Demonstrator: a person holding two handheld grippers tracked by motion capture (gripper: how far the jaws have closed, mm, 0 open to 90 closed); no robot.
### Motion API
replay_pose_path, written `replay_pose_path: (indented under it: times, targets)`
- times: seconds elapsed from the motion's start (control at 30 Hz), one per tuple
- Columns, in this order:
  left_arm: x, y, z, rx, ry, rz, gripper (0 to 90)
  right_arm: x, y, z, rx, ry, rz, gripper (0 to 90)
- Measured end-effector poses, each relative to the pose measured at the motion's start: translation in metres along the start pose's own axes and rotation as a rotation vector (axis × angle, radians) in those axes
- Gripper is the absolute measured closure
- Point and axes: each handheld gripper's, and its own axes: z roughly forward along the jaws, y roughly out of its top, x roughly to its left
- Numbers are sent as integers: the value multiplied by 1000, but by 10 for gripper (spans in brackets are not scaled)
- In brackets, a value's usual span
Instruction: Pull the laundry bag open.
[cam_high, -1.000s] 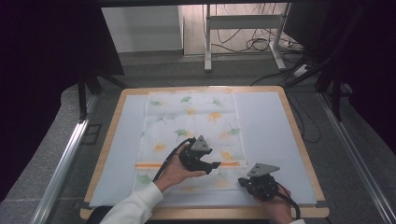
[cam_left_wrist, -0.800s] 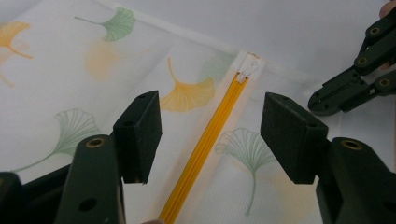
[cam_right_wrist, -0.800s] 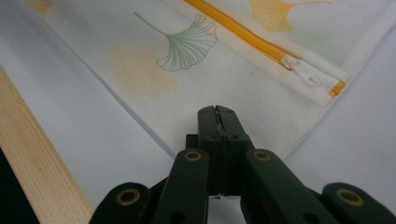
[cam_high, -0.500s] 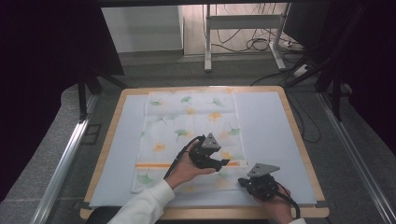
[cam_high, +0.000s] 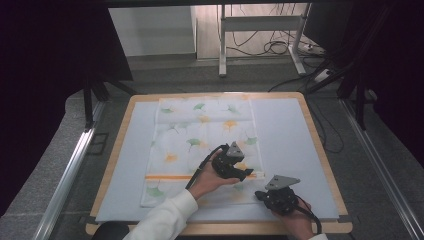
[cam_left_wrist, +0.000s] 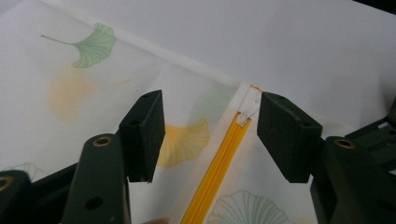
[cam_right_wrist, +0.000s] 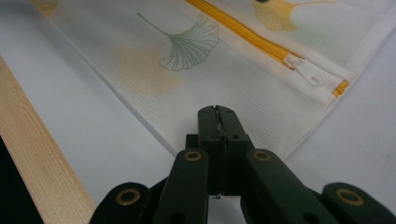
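Observation:
A white pouch (cam_high: 200, 135) printed with ginkgo leaves lies flat on the pale blue mat (cam_high: 285, 135). An orange zipper (cam_high: 170, 176) runs across its near end. My left gripper (cam_high: 247, 174) points right at the zipper's right end. In the left gripper view its jaws (cam_left_wrist: 211, 98) stand open on either side of the white zipper pull (cam_left_wrist: 243, 119) without touching it, and they have just been closing. My right gripper (cam_right_wrist: 218, 112) is shut, and its tips lie on the pouch's (cam_right_wrist: 154, 79) near right corner, short of the zipper pull (cam_right_wrist: 310, 72).
The mat covers a table with a wooden rim (cam_high: 320, 145), whose edge (cam_right_wrist: 37, 158) runs close to the right gripper. A metal stand and cables (cam_high: 280, 47) are on the floor behind the table. Dark drapes hang on both sides.
My left gripper has moved right along the pouch to the zipper's right end. The right gripper has kept still.

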Motion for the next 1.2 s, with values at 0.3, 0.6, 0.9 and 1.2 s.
replay_pose_path:
  times: [0.3, 0.6, 0.9, 1.2]
  targets:
    - [-6, 4, 21, 43, -10, 33, 432, 0, 0, 0, 2, 3, -1, 894]
    - [-10, 4, 35, 53, -32, 43, 431, -1, 0, 0, 1, 8, -2, 893]
    - [-14, 6, 46, 55, -5, 75, 470, -1, 0, 0, 1, 8, -7, 894]
    - [-15, 9, 46, 92, -59, 108, 732, -2, 0, 0, 3, 10, -8, 894]
